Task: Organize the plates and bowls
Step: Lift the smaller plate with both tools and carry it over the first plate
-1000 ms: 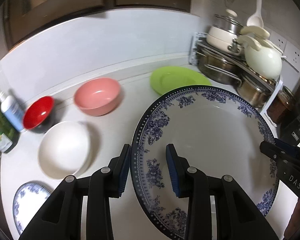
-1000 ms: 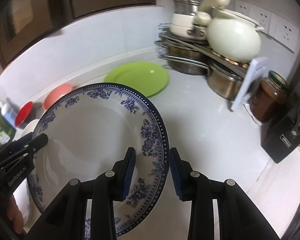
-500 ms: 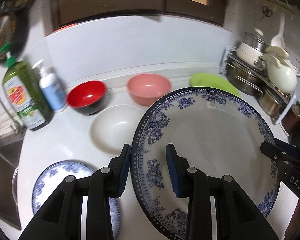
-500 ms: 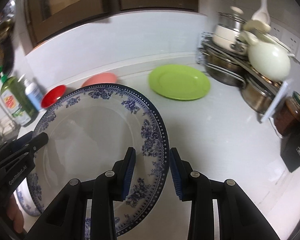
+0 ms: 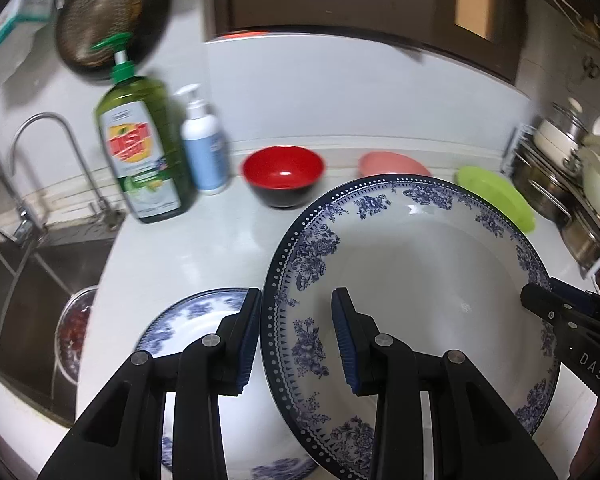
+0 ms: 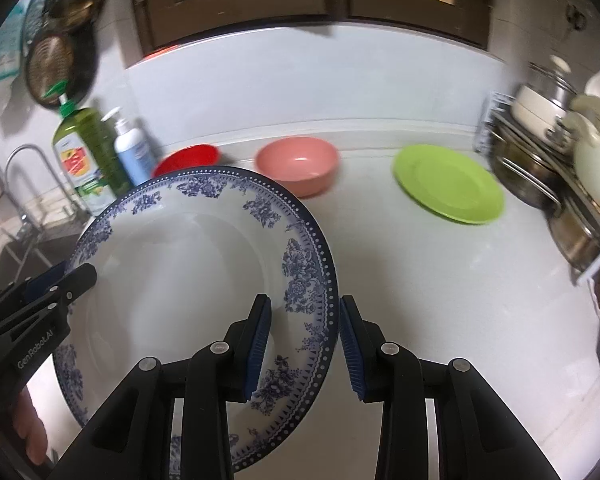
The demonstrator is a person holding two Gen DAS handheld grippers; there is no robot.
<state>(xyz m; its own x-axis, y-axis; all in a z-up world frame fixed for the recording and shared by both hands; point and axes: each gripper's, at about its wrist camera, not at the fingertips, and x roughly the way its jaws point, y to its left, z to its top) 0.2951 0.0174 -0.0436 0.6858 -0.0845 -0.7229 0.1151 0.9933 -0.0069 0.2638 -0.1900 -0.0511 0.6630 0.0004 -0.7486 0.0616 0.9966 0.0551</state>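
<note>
A smaller patterned plate (image 5: 196, 320) lay on the counter (image 5: 220, 248) at the left, above it a large blue-patterned plate (image 5: 412, 280) was gripped at opposite rims by the left gripper (image 5: 296, 336) and right gripper (image 6: 304, 336), while the red bowl (image 5: 283, 176), pink bowl (image 6: 298, 164) and green plate (image 6: 448, 184) remained unstacked.

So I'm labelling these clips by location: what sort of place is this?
A home kitchen, most likely. A sink with a faucet sits beside the white counter, dish soap stands by it, and stacked pots fill a rack on the right.
</note>
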